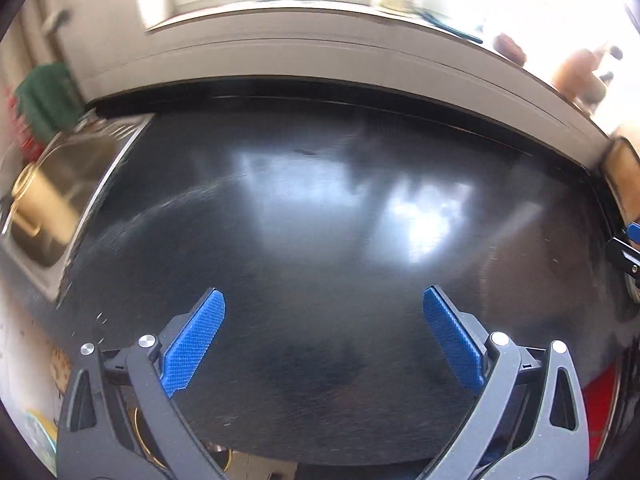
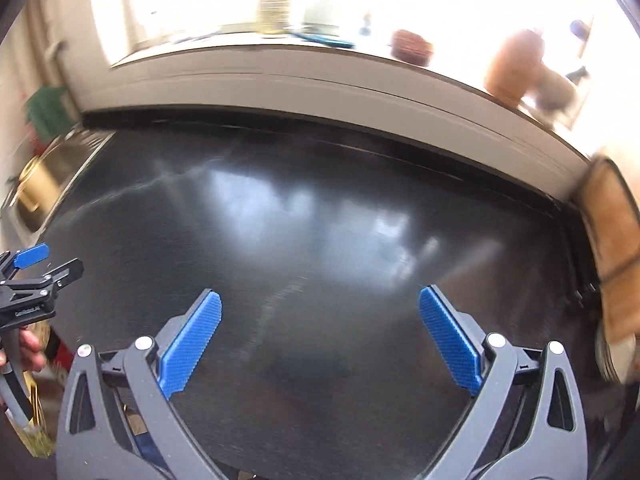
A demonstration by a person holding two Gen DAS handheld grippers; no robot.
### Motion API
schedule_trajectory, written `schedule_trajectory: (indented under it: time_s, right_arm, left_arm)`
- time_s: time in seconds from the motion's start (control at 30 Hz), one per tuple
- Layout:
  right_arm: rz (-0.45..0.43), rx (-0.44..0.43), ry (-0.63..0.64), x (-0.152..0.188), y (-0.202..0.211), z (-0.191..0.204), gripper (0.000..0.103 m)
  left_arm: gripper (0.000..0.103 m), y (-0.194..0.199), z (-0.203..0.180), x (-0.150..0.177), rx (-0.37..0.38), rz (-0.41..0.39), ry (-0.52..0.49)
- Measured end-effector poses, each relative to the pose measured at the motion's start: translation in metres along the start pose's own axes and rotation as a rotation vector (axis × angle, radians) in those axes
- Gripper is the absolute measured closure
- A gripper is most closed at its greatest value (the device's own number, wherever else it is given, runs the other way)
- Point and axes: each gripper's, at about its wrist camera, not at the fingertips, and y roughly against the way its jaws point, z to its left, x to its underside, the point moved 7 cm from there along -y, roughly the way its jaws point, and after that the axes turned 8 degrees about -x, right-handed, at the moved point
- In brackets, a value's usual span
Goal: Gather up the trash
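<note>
My left gripper (image 1: 323, 300) is open and empty, its blue pads wide apart above a glossy black countertop (image 1: 304, 208). My right gripper (image 2: 320, 300) is open and empty too, over the same black countertop (image 2: 304, 216). The left gripper also shows at the left edge of the right wrist view (image 2: 48, 262), held by a hand. The right gripper's tip shows at the right edge of the left wrist view (image 1: 628, 244). No trash item is visible on the counter in either view. Both views are motion-blurred.
A steel sink (image 1: 60, 200) with a brass pot lies left of the counter. A white window sill (image 2: 320, 84) runs along the back with jars and pots on it. A wooden board (image 2: 616, 240) leans at the right edge. A green object (image 1: 44, 96) stands far left.
</note>
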Motion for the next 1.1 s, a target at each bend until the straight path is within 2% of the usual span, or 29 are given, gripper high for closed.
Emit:
schedule_trajectory:
  time_s: [0.1,0.17,0.4,0.63,1.1]
  right_arm:
    - [-0.009,0.041,-0.078,0.003,0.014,-0.031,0.007]
    - [-0.016,0.02,-0.125,0.004,0.021,-0.046,0.007]
    - [-0.019,0.017,-0.157,0.001,0.019,-0.058,0.007]
    - [-0.014,0.003,-0.157,0.003,0.018,-0.064,0.007]
    - [0.0,-0.014,-0.131,-0.001,0.013,-0.057,0.007]
  left_arm:
    - [0.007,0.003,-0.029,-0.008,0.045,0.03,-0.025]
    - [0.007,0.003,-0.04,-0.01,0.067,0.05,-0.037]
    - [0.007,0.006,-0.065,-0.013,0.074,0.067,-0.065]
    - [0.007,0.007,-0.07,-0.019,0.05,0.06,-0.074]
    - [0.007,0.01,-0.064,-0.022,0.05,0.057,-0.044]
